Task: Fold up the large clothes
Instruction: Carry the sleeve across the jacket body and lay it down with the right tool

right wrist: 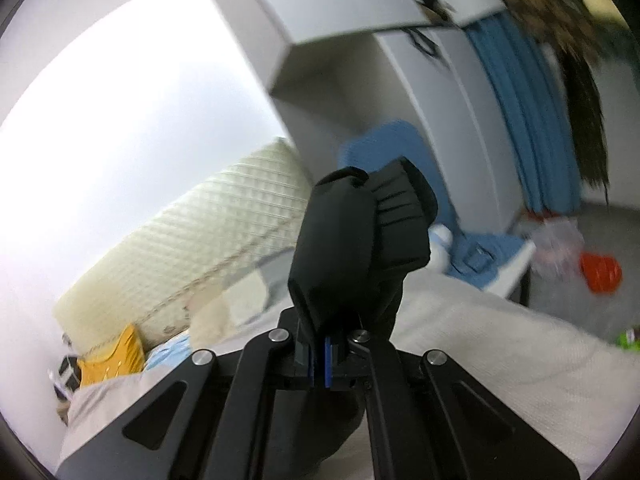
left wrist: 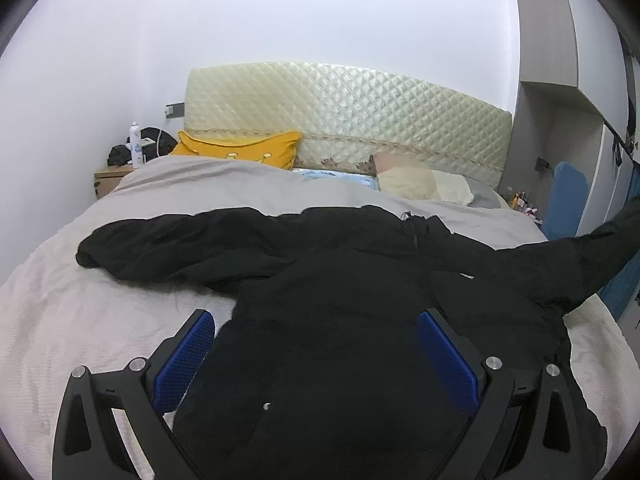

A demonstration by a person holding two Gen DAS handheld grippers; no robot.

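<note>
A large black jacket (left wrist: 352,288) lies spread on the bed, front up, zipper toward the headboard. One sleeve stretches left across the bedcover; the other runs off to the right, lifted. My left gripper (left wrist: 316,332) is open just above the jacket's lower body, its blue pads on either side of the cloth, holding nothing. My right gripper (right wrist: 326,344) is shut on the black sleeve cuff (right wrist: 360,236), which stands up out of the jaws with its ribbed end showing, held above the bed.
A grey-beige bedcover (left wrist: 100,320) covers the bed. A quilted cream headboard (left wrist: 344,116), a yellow pillow (left wrist: 240,148) and cream pillows sit at the far end. A bedside table (left wrist: 108,180) with a bottle is far left. A wardrobe (right wrist: 400,60), blue cloth and a red object stand right.
</note>
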